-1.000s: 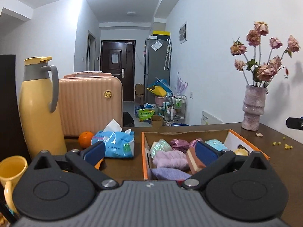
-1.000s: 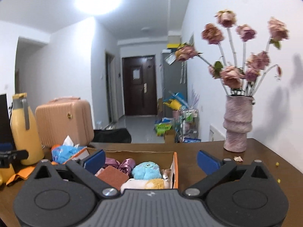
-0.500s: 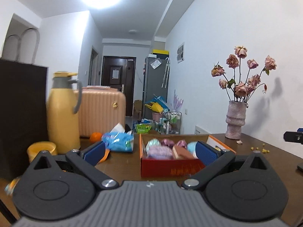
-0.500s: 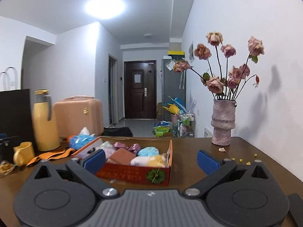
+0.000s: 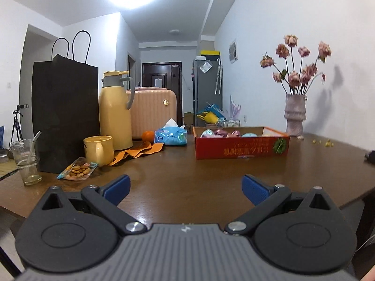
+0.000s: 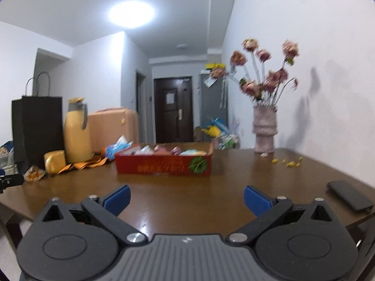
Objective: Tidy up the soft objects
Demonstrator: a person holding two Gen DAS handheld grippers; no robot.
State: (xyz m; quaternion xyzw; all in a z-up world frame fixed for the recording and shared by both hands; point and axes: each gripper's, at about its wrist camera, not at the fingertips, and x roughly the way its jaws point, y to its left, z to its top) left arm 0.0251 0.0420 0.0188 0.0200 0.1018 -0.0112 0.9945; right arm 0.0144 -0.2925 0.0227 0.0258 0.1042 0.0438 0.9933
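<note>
Both the left gripper [image 5: 185,187] and right gripper [image 6: 186,197] gape wide, holding nothing, above the near brown wooden counter [image 5: 187,171]. Pastel soft objects [image 5: 225,133] fill the far red cardboard box [image 5: 241,148].

Right gripper [image 6: 186,197] sits low over the near edge of the brown tabletop [image 6: 234,182], blue-padded fingers [image 6: 117,199] spread wide with nothing between them. Red box [image 6: 164,165] of soft stuff is farther back; a dark phone [image 6: 349,197] lies off to the right.
</note>
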